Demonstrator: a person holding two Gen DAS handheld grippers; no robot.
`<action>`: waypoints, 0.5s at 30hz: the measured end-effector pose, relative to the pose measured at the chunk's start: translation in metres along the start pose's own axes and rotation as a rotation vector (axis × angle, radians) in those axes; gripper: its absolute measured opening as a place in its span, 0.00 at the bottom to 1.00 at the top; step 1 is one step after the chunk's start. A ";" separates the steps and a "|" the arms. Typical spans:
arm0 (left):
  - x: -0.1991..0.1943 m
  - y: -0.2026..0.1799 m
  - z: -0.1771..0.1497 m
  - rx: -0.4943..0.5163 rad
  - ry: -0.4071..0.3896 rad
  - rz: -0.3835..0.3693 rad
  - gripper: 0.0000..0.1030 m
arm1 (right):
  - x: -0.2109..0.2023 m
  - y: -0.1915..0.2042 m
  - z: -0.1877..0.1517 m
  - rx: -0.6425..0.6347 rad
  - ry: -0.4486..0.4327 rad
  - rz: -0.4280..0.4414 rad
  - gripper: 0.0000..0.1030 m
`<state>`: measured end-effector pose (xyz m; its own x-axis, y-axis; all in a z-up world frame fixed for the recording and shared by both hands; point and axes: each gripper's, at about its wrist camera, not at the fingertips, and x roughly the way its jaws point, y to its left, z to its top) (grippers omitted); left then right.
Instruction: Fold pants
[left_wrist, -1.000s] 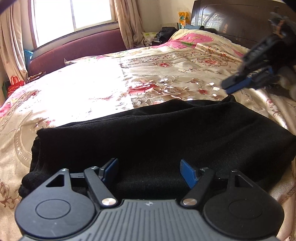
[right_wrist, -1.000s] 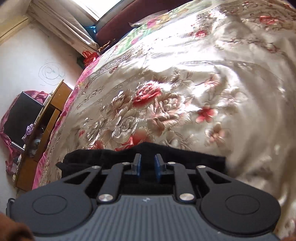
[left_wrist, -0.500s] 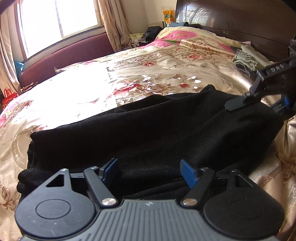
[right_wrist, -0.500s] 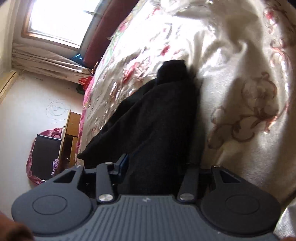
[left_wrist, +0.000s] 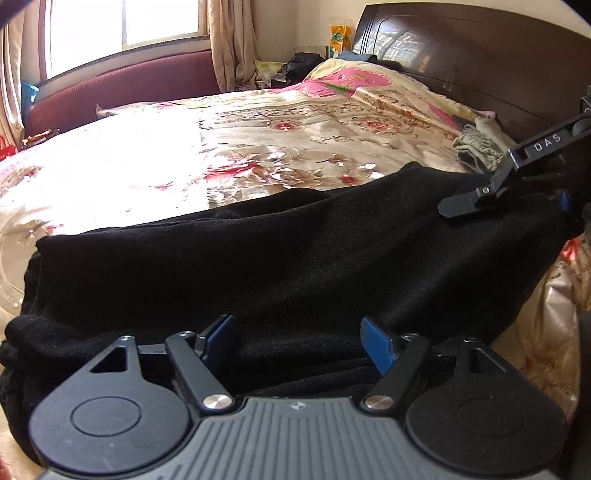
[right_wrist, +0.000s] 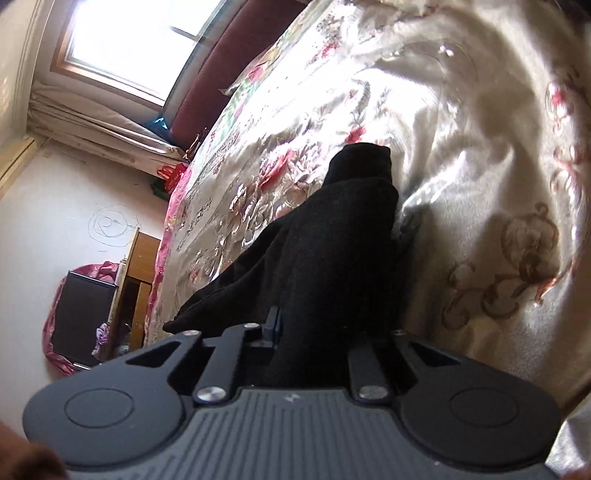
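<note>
The black pants (left_wrist: 295, 251) lie folded in a long band across the flowered bedspread (left_wrist: 258, 140). My left gripper (left_wrist: 297, 341) is open at their near edge, its blue pads resting on the cloth with fabric lying loosely between them. My right gripper (left_wrist: 491, 201) is at the band's right end. In the right wrist view the pants (right_wrist: 332, 240) run away from the right gripper (right_wrist: 321, 328), whose jaws are closing with a bunched thickness of the black cloth between them. Its left pad presses on the cloth; the cloth hides the right pad.
A dark wooden headboard (left_wrist: 461, 59) stands at the back right, with a small heap of grey clothes (left_wrist: 476, 147) below it. A maroon bench (left_wrist: 129, 81) runs under the window. Beyond the bed's far side are a wooden cabinet (right_wrist: 140, 280) and a dark screen (right_wrist: 81, 314).
My right gripper came down onto the right end of the pants, spread wide over the cloth, then narrowed on it. The left gripper stayed open and turned a little to the right.
</note>
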<state>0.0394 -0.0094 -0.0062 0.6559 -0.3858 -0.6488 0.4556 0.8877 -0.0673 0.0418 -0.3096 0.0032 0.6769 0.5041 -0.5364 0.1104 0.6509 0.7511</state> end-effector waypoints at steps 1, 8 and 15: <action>0.000 -0.004 -0.001 -0.002 -0.001 -0.025 0.85 | -0.004 0.007 0.002 -0.007 -0.003 -0.016 0.15; -0.009 -0.011 -0.006 0.042 -0.018 -0.151 0.85 | -0.012 0.089 -0.004 -0.200 0.021 -0.185 0.15; -0.040 0.043 -0.003 -0.054 -0.046 -0.038 0.85 | 0.042 0.180 -0.023 -0.423 0.073 -0.272 0.16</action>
<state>0.0309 0.0447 0.0150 0.6663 -0.4299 -0.6093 0.4486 0.8838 -0.1330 0.0732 -0.1581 0.1075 0.6106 0.3132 -0.7274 -0.0390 0.9293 0.3674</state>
